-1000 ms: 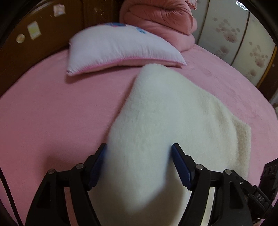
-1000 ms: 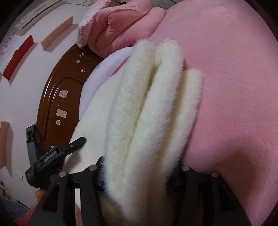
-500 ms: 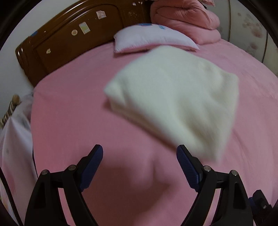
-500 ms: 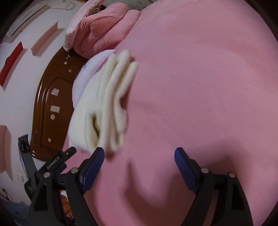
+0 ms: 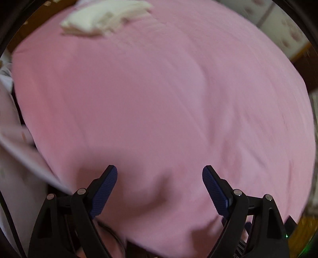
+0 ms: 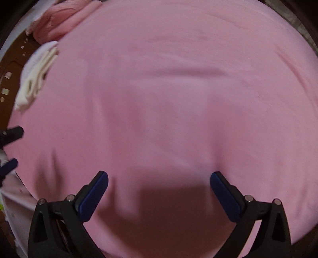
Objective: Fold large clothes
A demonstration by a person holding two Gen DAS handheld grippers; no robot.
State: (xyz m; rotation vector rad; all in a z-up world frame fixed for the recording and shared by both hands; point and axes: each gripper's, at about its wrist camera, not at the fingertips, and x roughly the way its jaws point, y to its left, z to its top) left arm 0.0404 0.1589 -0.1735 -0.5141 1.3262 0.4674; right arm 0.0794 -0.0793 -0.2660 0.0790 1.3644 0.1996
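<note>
A folded cream fleece garment (image 5: 103, 17) lies far off at the head of the pink bed (image 5: 159, 99); in the right wrist view the same garment (image 6: 37, 75) sits at the far left edge. My left gripper (image 5: 160, 172) hangs open over bare pink sheet with nothing between its blue pads. My right gripper (image 6: 159, 178) also points down at the bare bed (image 6: 169, 99), its jaws still opening and holding nothing. Part of the left gripper (image 6: 10, 150) shows at the left rim of the right wrist view.
A rolled pink quilt (image 6: 61, 19) and a white pillow (image 6: 42, 51) lie beside the dark wooden headboard (image 6: 10, 65). White bedding (image 5: 12, 158) hangs off the left side of the bed. Patterned wardrobe doors (image 5: 286, 31) stand at the far right.
Both grippers let go of the cream garment and pulled far back from it toward the foot of the bed. The garment now lies small near the pillow. The right jaws spread wider.
</note>
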